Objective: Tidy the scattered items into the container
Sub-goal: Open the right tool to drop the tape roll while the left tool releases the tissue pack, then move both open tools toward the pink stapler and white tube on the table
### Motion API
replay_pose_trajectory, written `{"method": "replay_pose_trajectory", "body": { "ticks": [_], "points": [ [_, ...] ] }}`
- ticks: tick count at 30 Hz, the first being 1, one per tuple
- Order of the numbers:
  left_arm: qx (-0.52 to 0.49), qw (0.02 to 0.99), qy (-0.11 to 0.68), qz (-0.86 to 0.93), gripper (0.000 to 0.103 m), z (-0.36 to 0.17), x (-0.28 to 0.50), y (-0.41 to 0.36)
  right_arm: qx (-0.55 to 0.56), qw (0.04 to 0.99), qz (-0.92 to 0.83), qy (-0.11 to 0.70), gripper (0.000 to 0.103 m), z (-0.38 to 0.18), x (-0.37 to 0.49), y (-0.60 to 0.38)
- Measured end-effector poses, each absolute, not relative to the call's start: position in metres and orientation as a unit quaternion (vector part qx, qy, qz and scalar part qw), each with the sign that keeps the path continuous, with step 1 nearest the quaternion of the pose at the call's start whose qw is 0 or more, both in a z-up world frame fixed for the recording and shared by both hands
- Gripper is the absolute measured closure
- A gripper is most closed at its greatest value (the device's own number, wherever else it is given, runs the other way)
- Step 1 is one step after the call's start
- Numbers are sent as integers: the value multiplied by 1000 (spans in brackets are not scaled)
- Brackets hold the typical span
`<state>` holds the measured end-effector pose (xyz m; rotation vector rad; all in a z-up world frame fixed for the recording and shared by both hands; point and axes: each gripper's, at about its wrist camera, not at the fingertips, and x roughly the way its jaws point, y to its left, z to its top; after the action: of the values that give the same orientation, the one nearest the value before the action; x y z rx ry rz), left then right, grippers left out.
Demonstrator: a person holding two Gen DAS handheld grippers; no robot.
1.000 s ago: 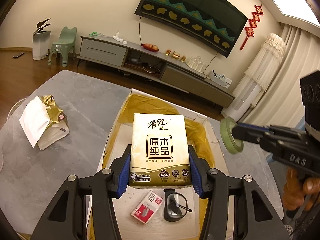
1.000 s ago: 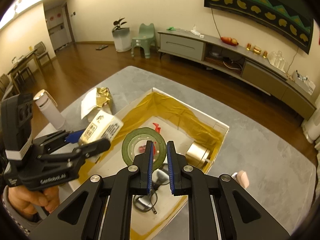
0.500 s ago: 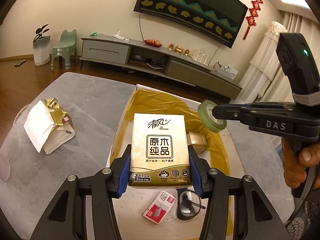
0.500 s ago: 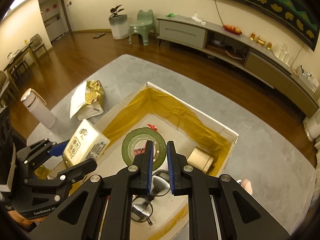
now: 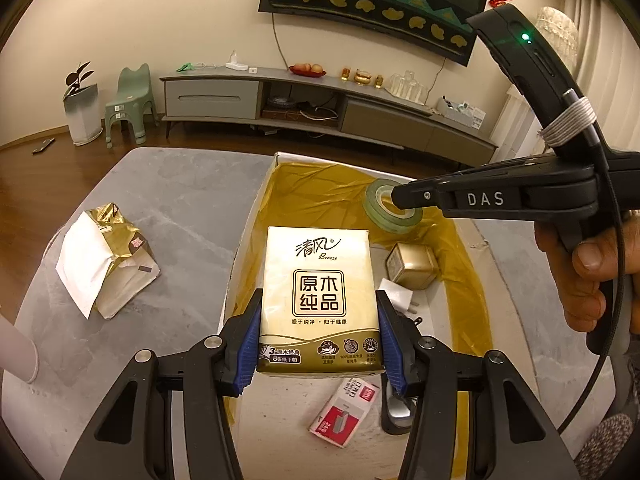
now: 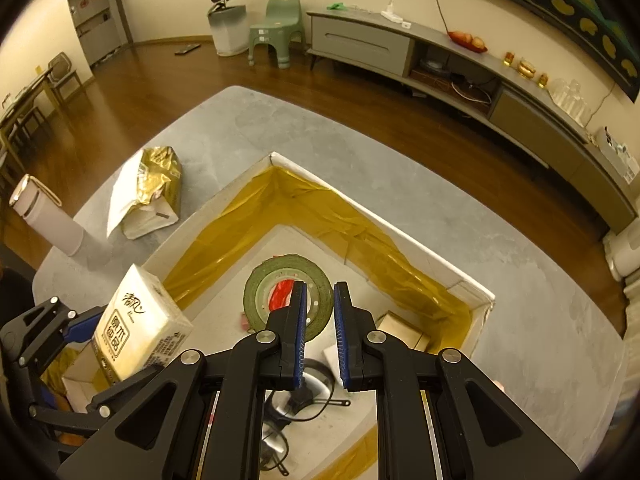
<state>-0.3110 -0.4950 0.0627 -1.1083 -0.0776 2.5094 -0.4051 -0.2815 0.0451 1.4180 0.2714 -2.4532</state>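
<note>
A gold and white tissue pack is clamped between the blue pads of my left gripper, held above the near left side of the white box with gold lining. My right gripper is shut on the wall of a green tape roll, which hangs over the middle of the box. From the left wrist view, the tape roll sits at the tip of the right gripper. The tissue pack shows at the lower left of the right wrist view.
Inside the box lie a gold tin, a white plug, a red and white staple box, glasses and a red item. A gold and white bag and a white flask stand on the grey table.
The right gripper has carried the tape roll from the box's right side to over its middle. The left gripper has kept hold of the tissue pack and shifted slightly over the box's near edge.
</note>
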Motion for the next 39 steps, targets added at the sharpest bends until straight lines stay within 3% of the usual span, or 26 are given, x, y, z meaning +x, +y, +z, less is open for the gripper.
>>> {"method": "replay_pose_trajectory", "body": {
  "ticks": [10,22,39],
  "points": [
    [-416,192,-26,888,50,51,-322,-492,510,134,-844,104,89,23,-428,-282],
    [-403,181,-55,896,48,61,-321,-504,523,126,-841,55,82,9,-437,-257],
    [-377,186,-67,905,48,76,-312,-508,508,166,-845,-25,77,43,-401,-225]
  ]
}}
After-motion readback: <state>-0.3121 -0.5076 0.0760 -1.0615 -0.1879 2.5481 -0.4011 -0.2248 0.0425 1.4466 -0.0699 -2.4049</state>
